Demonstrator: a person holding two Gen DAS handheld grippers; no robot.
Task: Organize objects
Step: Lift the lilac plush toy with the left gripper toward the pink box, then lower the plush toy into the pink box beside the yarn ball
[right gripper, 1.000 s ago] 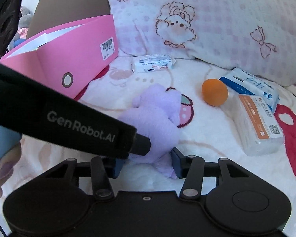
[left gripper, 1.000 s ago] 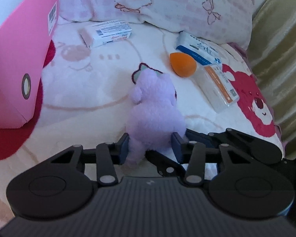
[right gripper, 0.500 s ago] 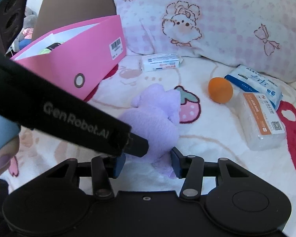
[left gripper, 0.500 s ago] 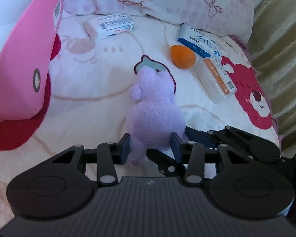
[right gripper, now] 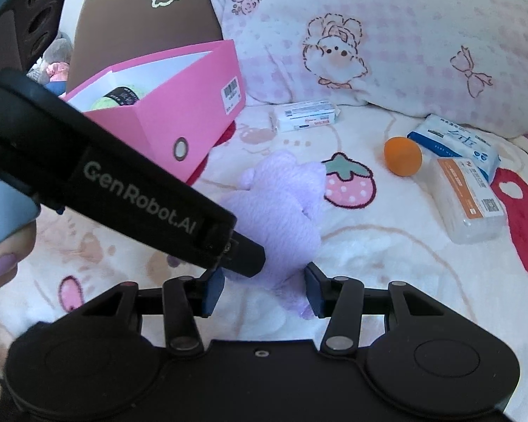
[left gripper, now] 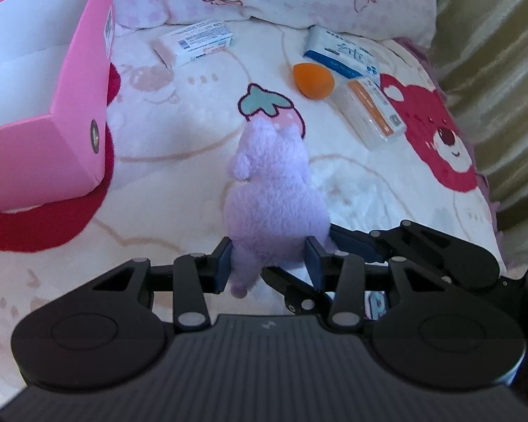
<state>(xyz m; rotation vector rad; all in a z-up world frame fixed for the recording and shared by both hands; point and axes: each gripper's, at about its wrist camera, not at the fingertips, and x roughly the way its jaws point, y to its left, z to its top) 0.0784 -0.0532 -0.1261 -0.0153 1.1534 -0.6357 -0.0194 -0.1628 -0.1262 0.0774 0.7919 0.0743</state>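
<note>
Left gripper (left gripper: 268, 264) jaws clamp the purple plush toy (left gripper: 271, 190)

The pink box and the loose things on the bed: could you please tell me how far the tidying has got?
Done: the pink box already holds at least one green item. In hand: the left gripper is shut on the purple plush toy, and the right gripper straddles it too. Left: the white carton, orange sponge, tissue pack and clear case lie on the blanket.
</note>
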